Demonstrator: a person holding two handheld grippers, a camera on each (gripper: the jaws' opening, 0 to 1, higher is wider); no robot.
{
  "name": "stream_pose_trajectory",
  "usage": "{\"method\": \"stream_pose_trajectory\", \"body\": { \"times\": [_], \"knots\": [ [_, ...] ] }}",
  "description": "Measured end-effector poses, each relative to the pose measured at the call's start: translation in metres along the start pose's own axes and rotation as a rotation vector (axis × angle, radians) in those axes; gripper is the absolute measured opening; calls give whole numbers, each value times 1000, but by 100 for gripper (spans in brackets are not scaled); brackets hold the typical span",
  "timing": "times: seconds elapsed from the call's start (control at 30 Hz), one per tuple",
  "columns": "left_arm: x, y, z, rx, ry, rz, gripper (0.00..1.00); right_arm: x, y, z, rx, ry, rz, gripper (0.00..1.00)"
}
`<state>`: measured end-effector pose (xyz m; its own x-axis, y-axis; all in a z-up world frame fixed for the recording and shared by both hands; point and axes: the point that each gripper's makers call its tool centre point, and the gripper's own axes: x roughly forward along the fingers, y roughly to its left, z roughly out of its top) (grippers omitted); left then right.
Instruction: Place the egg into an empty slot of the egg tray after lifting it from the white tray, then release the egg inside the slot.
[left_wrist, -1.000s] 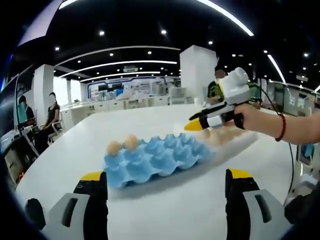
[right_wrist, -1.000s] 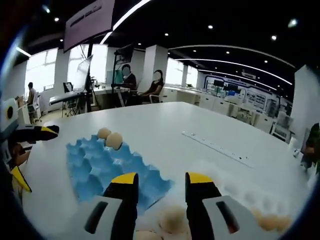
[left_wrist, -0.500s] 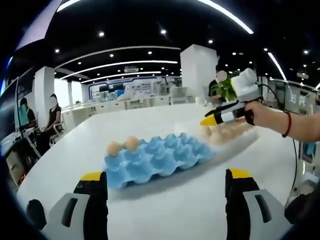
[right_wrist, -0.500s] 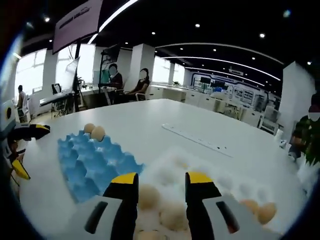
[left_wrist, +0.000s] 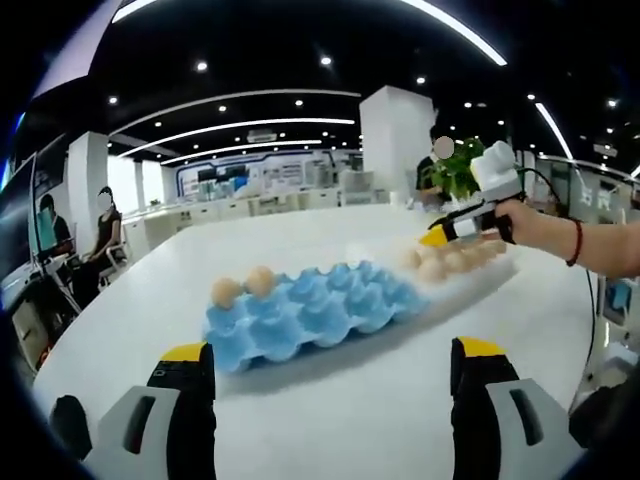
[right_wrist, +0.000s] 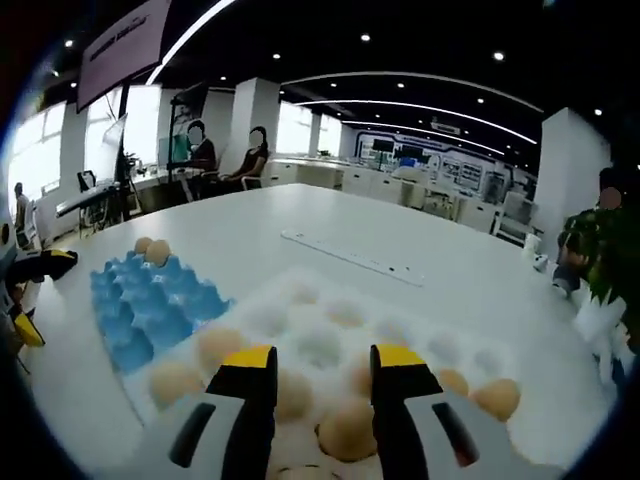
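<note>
Right gripper view: the right gripper (right_wrist: 322, 360), jaws apart and empty, has swung over the white tray (right_wrist: 440, 345), eggs (right_wrist: 350, 428) now at centre bottom; the blue egg tray (right_wrist: 150, 305) sits left. The left gripper (left_wrist: 335, 360) hangs open. Picking comes next.

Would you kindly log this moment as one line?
right claw: open, above white tray | left claw: open, idle | blue egg tray: two tan eggs
</note>
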<state>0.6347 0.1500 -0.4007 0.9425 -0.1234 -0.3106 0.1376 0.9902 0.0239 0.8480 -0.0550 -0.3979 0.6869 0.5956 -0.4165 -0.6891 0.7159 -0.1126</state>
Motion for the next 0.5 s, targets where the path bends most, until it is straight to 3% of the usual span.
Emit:
{"method": "stream_pose_trajectory", "body": {
  "times": [0.33,0.5],
  "knots": [
    [-3,-9,2,21,-2,-14,100,3,-21,-2,51,7,-54,38],
    [-5,-15,3,38,-3,-21,100,9,-34,-9,74,54,-100,38]
  ]
}}
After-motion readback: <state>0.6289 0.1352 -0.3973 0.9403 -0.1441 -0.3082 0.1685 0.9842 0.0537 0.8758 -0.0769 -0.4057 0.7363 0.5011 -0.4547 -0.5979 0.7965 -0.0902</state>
